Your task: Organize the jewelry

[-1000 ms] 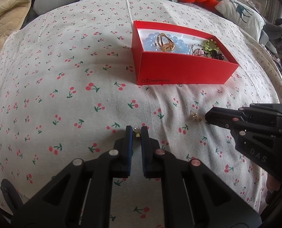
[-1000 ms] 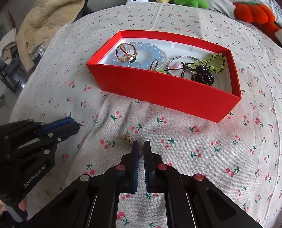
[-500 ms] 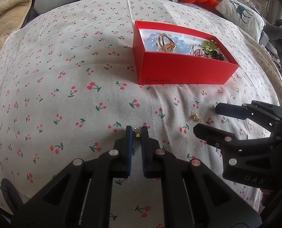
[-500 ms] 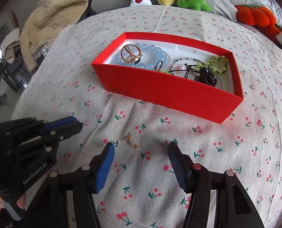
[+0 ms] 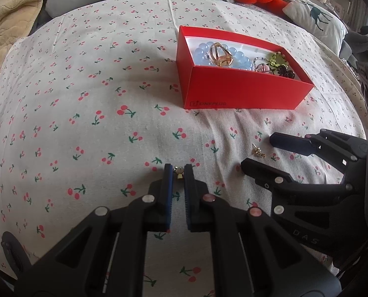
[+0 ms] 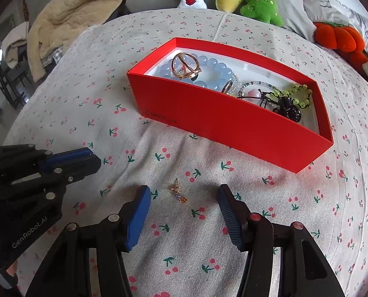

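Right tool [image 6: 182, 206] over cherry-print bedsheet [image 6: 109, 99]

The bed sheet [image 6: 233, 222] is matt woven cloth with a fine, slightly rough grain, printed with cherries. The box [image 6: 221, 118] looks like smooth red card with a faint sheen, white inside. In it, the blue beads [image 6: 216, 66] are glossy and translucent, and the ring [image 6: 185, 65] is polished gold-toned metal. The earring [image 6: 176, 191] on the sheet glints like metal. Both tools, left [image 5: 178, 170] and right [image 6: 182, 198], are matt black plastic with ribbed blue pads [image 6: 138, 212]. The toys [image 6: 260, 2] are fuzzy plush; the blanket [image 6: 72, 10] is quilted cloth.
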The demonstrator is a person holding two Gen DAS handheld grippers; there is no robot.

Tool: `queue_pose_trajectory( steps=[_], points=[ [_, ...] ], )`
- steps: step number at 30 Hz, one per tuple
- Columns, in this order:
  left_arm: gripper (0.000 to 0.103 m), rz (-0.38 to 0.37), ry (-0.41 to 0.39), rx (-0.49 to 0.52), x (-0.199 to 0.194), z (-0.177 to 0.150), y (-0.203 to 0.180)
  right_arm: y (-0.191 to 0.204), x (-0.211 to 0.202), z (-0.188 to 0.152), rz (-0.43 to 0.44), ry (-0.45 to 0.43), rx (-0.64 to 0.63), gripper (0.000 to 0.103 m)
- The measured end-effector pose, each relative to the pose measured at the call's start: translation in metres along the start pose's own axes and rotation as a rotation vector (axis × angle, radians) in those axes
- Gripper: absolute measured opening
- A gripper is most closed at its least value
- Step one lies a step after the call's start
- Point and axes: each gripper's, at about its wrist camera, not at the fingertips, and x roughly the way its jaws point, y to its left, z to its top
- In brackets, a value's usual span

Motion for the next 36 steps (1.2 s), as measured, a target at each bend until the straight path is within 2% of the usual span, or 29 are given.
queue_pose_trajectory(
  steps=[2, 5, 7, 19, 29, 36],
  points=[
    [0.010, 0.001, 0.000, 0.002, 0.000, 0.000, 0.000, 0.000, 0.000, 0.000, 0.036, 0.004, -0.012, 0.032],
    [0.010, 0.002, 0.001, 0.004, 0.001, 0.000, -0.003, 0.002, 0.000, -0.002, 0.059, 0.008, -0.041, 0.015],
    [0.010, 0.002, 0.001, 0.005, 0.001, 0.000, -0.004, 0.002, 0.000, -0.002, 0.072, 0.012, -0.038, 0.011],
    [0.010, -0.012, -0.009, 0.003, -0.005, 0.002, -0.005, -0.007, -0.012, -0.001, 0.096, 0.021, -0.001, 0.010],
    [0.010, -0.100, -0.029, -0.020, -0.025, 0.013, -0.004, -0.028, -0.037, 0.008, 0.118, 0.004, 0.080, 0.010],
    [0.010, -0.128, -0.047, -0.024, -0.034, 0.020, -0.008, -0.037, -0.058, 0.014, 0.131, -0.026, 0.124, 0.010]
  ],
)
